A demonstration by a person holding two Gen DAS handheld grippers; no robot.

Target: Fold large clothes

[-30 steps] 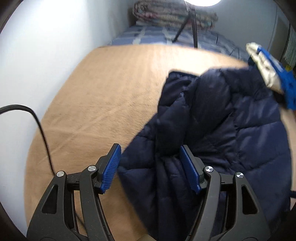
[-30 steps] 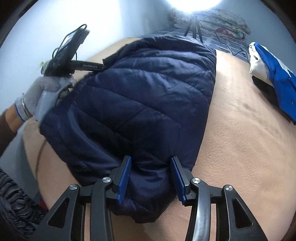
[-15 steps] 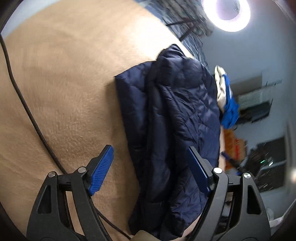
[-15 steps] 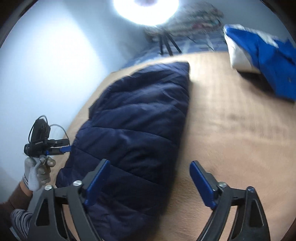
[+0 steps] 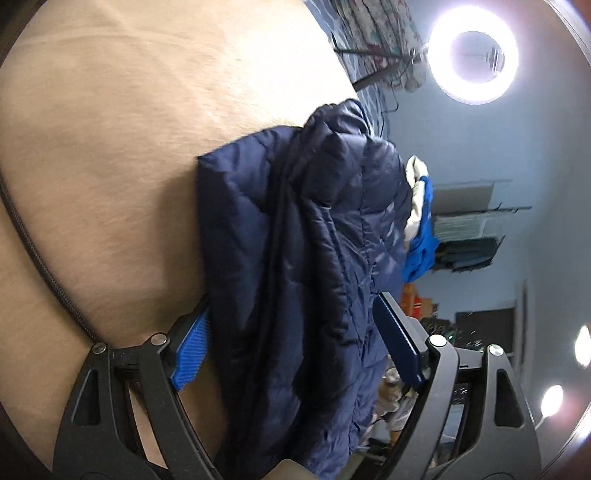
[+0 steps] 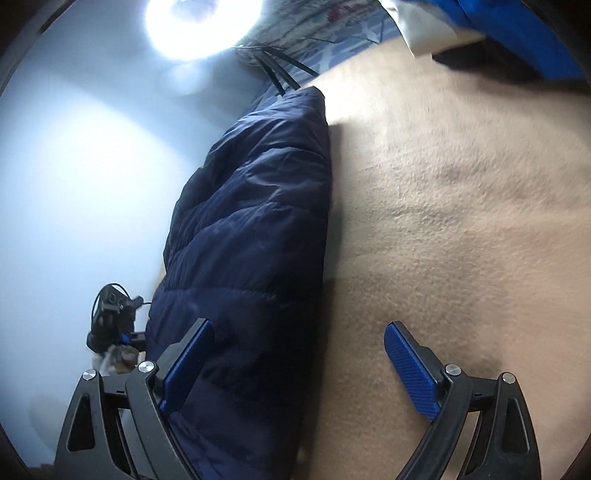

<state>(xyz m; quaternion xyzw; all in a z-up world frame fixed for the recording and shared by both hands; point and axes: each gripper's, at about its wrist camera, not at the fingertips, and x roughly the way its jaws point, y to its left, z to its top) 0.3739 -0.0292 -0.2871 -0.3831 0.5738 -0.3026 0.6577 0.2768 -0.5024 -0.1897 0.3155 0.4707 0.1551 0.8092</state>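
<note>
A navy quilted puffer jacket (image 5: 306, 258) lies folded in a long bundle on the tan blanket (image 5: 110, 147). My left gripper (image 5: 291, 343) is open, its jaws wide apart on either side of the jacket's near end. In the right wrist view the jacket (image 6: 255, 229) lies left of centre. My right gripper (image 6: 299, 369) is open, its left finger (image 6: 188, 362) over the jacket's edge and its right finger (image 6: 410, 369) over the bare blanket (image 6: 461, 221). The left gripper also shows small in the right wrist view (image 6: 114, 321), beside the jacket's far side.
A blue and white garment (image 5: 421, 225) lies beyond the jacket; it also shows at the top right of the right wrist view (image 6: 498, 33). A ring light (image 5: 476, 51) on a tripod stands behind. A black cable (image 5: 40, 258) crosses the blanket at left.
Both grippers have opened wide and let go of the jacket. Both cameras have tilted, and the left gripper has moved closer around the jacket's end.
</note>
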